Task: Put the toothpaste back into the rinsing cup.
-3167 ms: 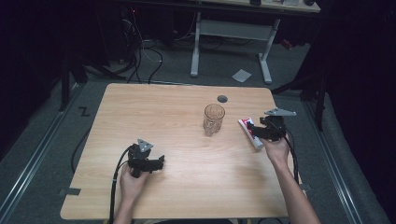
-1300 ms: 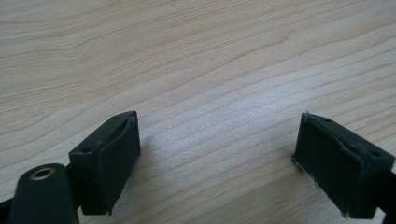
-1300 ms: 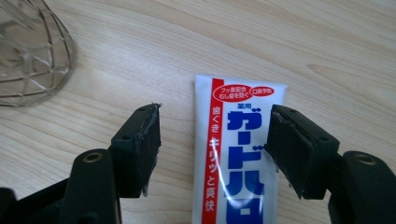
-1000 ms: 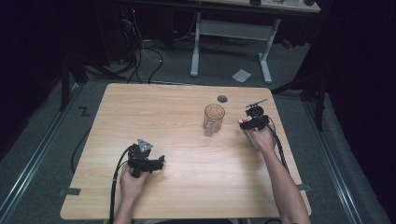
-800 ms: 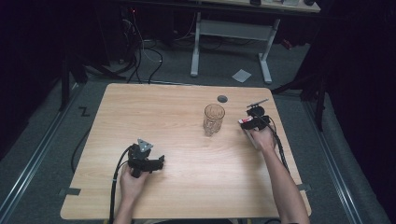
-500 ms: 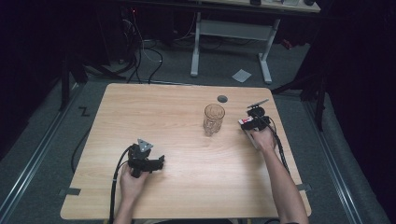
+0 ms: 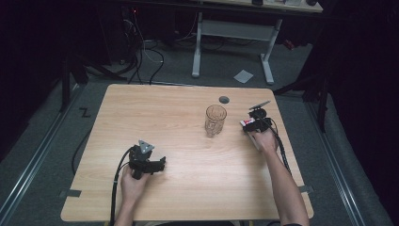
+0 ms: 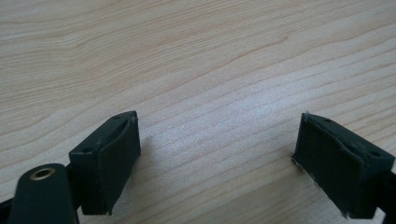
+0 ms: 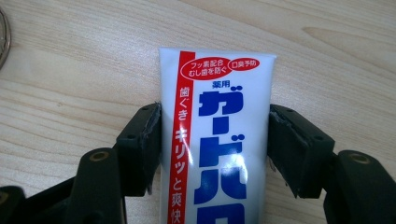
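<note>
High view, pale wood table point(image 7: 188, 113), grey floor point(image 7: 47, 132), right tool point(image 7: 250, 123) clamped on toothpaste tube point(image 9: 219, 135), left tool point(image 7: 157, 164) apart.

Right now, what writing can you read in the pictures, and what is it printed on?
All of it is on the toothpaste tube between the jaws of the right hand-held gripper:
"フッ素配合 むし歯を防ぐ" in a red oval at the top.
"口臭予防" in the smaller red oval beside it.
"薬用" in small blue letters.
"ガードハ", large blue letters, cut off at the bottom edge.
"歯ぐき キリッと爽快" on the red stripe.
In the high view the tube's print is too small to read.
</note>
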